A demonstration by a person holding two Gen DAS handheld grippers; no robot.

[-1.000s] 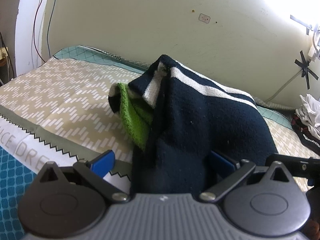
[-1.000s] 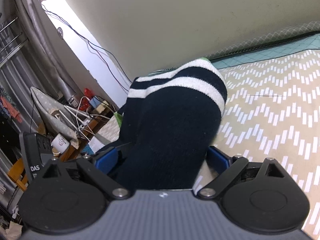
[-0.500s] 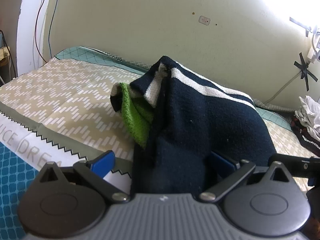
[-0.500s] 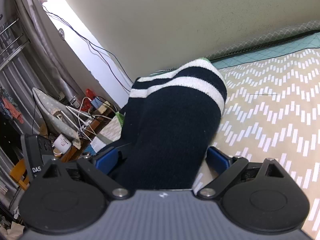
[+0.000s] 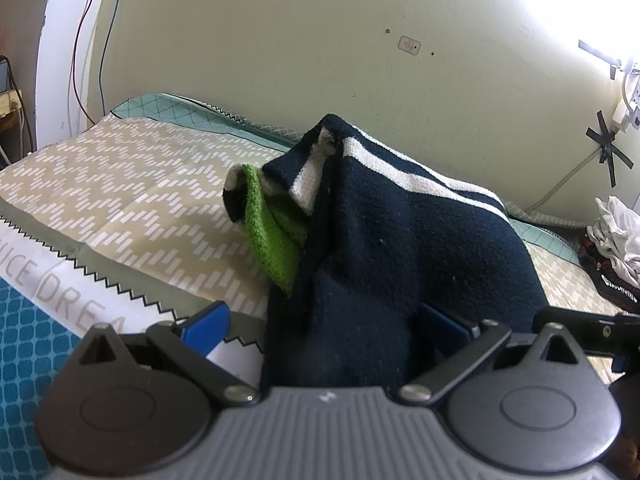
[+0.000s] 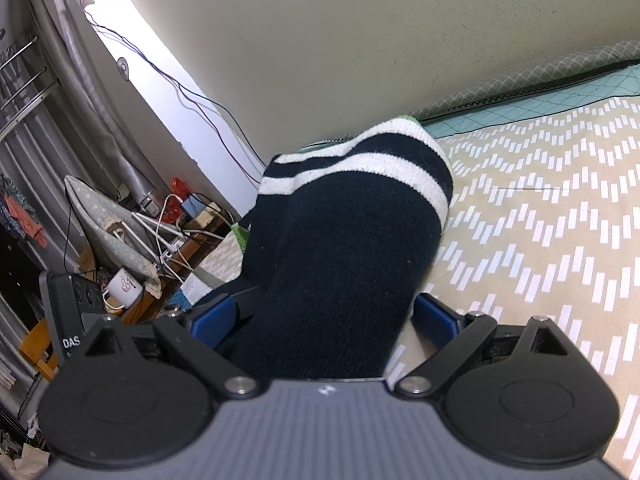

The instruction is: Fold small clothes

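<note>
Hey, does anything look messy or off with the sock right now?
Yes. The navy sock is bunched up off the bedspread, not flat. Its green lining pokes out on one side, so the layers aren't lined up.
</note>
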